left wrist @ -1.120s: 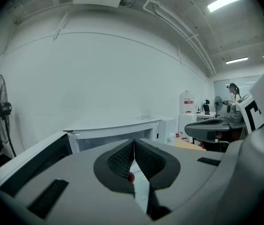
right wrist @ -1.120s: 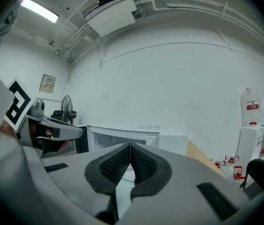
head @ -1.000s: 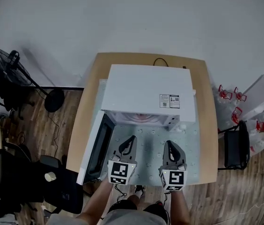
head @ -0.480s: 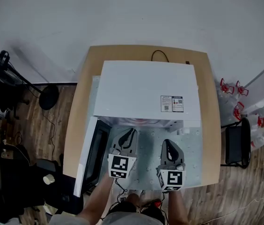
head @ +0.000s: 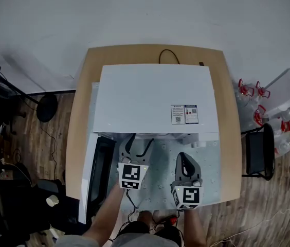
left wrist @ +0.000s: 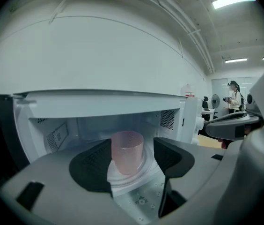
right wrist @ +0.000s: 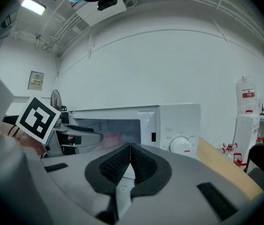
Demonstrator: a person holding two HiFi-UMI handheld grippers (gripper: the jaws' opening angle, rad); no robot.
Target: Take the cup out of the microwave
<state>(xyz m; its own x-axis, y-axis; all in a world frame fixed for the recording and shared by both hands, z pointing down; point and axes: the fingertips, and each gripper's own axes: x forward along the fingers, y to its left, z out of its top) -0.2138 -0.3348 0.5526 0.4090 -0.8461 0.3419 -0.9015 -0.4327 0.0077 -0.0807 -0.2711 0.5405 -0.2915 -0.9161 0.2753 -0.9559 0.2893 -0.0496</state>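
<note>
While our right gripper (right wrist: 130, 150) is pressed shut, our left gripper (left wrist: 132, 162) has just spread its jaws, empty, cup (left wrist: 127, 149) at twelve o'clock.

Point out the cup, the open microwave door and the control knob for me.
cup (left wrist: 127, 150), left gripper view, on its pink side wall.
microwave door (head: 103, 173), head view, on its dark window.
control knob (right wrist: 182, 146), right gripper view, on its round white face.
</note>
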